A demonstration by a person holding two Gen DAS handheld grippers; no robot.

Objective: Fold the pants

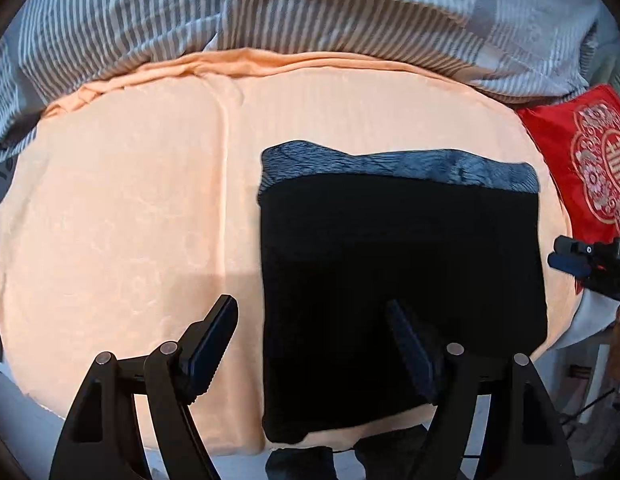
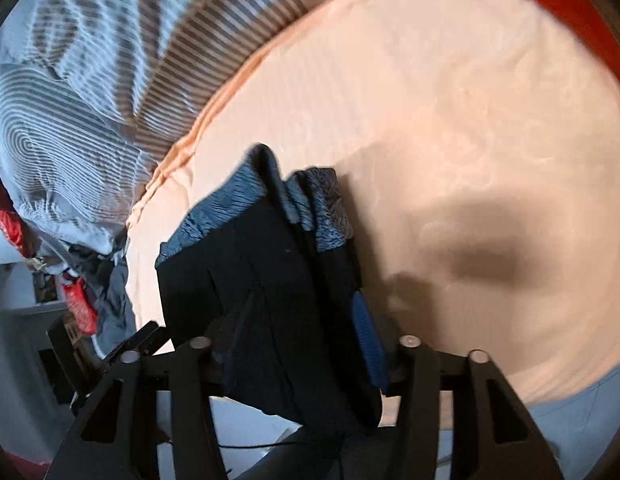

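Pants (image 1: pixel 402 280) lay folded in a dark block on the peach sheet (image 1: pixel 129 220), toward the bed's near right edge, grey waistband on the far side. Left gripper (image 1: pixel 310 344) hung wide open above them, gripping nothing. Right gripper (image 2: pixel 297 320) had pants fabric bunched between its jaws, pinched. Striped duvet (image 1: pixel 310 8) lay heaped along the far edge, red cushion (image 1: pixel 586 160) at the right.

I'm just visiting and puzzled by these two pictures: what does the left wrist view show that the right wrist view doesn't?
Only the left wrist view shows the left gripper, open over the near edge of the folded dark pants, and the red embroidered cushion.

Only the right wrist view shows the right gripper with pants fabric bunched between its fingers, and shelf clutter beside the bed.

Both show the peach sheet and striped duvet.
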